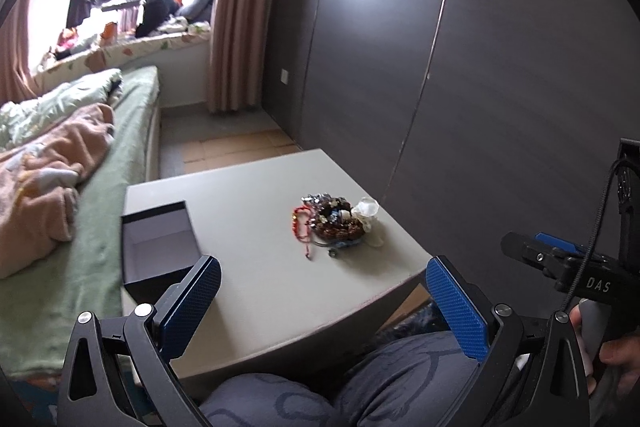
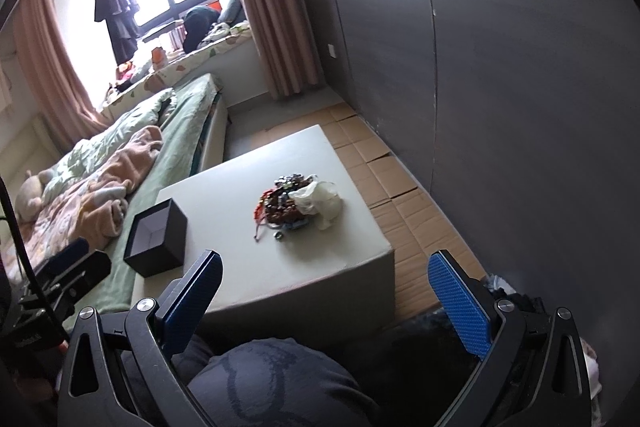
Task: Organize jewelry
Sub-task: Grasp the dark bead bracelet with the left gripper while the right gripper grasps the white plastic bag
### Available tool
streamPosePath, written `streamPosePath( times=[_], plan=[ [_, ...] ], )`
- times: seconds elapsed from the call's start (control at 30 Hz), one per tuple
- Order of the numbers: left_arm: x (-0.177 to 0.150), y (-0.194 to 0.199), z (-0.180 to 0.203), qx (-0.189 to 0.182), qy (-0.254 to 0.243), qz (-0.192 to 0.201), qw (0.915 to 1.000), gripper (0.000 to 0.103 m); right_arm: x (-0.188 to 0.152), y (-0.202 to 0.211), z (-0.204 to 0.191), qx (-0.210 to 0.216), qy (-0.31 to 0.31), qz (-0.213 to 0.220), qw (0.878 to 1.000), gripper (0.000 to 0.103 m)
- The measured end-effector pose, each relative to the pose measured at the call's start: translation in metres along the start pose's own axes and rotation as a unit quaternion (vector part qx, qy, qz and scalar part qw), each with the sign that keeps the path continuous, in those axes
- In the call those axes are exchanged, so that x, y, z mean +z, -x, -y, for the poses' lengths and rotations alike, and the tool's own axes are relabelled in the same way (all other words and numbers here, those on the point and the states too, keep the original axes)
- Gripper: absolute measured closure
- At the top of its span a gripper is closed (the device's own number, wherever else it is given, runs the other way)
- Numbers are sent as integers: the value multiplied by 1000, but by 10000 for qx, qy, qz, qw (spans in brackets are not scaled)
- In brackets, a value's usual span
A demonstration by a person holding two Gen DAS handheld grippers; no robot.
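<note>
A pile of beaded jewelry point(image 1: 334, 225) with a red bead string point(image 1: 301, 227) and a clear plastic bag point(image 1: 368, 215) lies on the pale grey table point(image 1: 256, 267). It also shows in the right wrist view point(image 2: 284, 209). An open, empty black box point(image 1: 158, 247) stands at the table's left edge, also seen in the right wrist view point(image 2: 156, 239). My left gripper point(image 1: 324, 307) is open and empty, held back from the table near its front edge. My right gripper point(image 2: 324, 307) is open and empty, also short of the table.
A bed point(image 1: 100, 227) with green sheet and pink blanket adjoins the table's left side. A dark wardrobe point(image 1: 480, 67) runs along the right. Cardboard sheets point(image 2: 380, 163) cover the floor between table and wardrobe. The person's knees point(image 1: 320, 399) are below the grippers.
</note>
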State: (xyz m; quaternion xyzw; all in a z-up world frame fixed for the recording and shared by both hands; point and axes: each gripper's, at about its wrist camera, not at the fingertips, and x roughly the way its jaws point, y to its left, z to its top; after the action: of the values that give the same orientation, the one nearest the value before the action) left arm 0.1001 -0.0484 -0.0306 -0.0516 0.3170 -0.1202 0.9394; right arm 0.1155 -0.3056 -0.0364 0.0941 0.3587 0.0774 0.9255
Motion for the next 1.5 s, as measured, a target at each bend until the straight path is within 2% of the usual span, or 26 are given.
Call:
streamPosePath(
  times=[0.2,0.33,0.57,0.67,0.73,0.8,0.97,1.03,1.2,1.33,1.43,1.5],
  plan=[
    [6,-40,-6,-120,-21,-425,9990,17,6,-19,15,26,-131,-82,9999,3],
    [7,-71,-9,-354,-35,-821,9960,28,12,-40,22,57,-256,-284,9993,18],
    [16,-111,-18,-575,47,-1320,9896,30,22,-81,29,236,-536,-629,9963,22],
    [23,-127,-24,-652,237,-1428,9873,31,26,-97,32,220,-649,-757,9948,22],
    [28,-140,-27,-683,322,-1487,9860,39,28,-107,35,237,-707,-832,9937,23],
    [32,-152,-30,-684,424,-1573,9843,43,32,-116,36,294,-780,-917,9923,27],
    [39,-173,-38,-717,654,-1607,9822,49,43,-139,34,614,-1061,-1107,9863,28],
    [42,-179,-41,-684,735,-1597,9820,55,46,-151,30,708,-1117,-1203,9839,28],
    [46,-202,-50,-785,1031,-1744,9761,58,50,-185,22,646,-1279,-1513,9781,29],
    [48,-225,-54,-883,1306,-1945,9681,66,50,-212,26,864,-1839,-1787,9627,31],
    [48,-240,-56,-969,1465,-2098,9618,70,48,-227,23,912,-1979,-1873,9578,39],
    [47,-249,-55,-965,1471,-2201,9595,70,43,-235,19,1027,-1982,-1976,9545,60]
  ],
)
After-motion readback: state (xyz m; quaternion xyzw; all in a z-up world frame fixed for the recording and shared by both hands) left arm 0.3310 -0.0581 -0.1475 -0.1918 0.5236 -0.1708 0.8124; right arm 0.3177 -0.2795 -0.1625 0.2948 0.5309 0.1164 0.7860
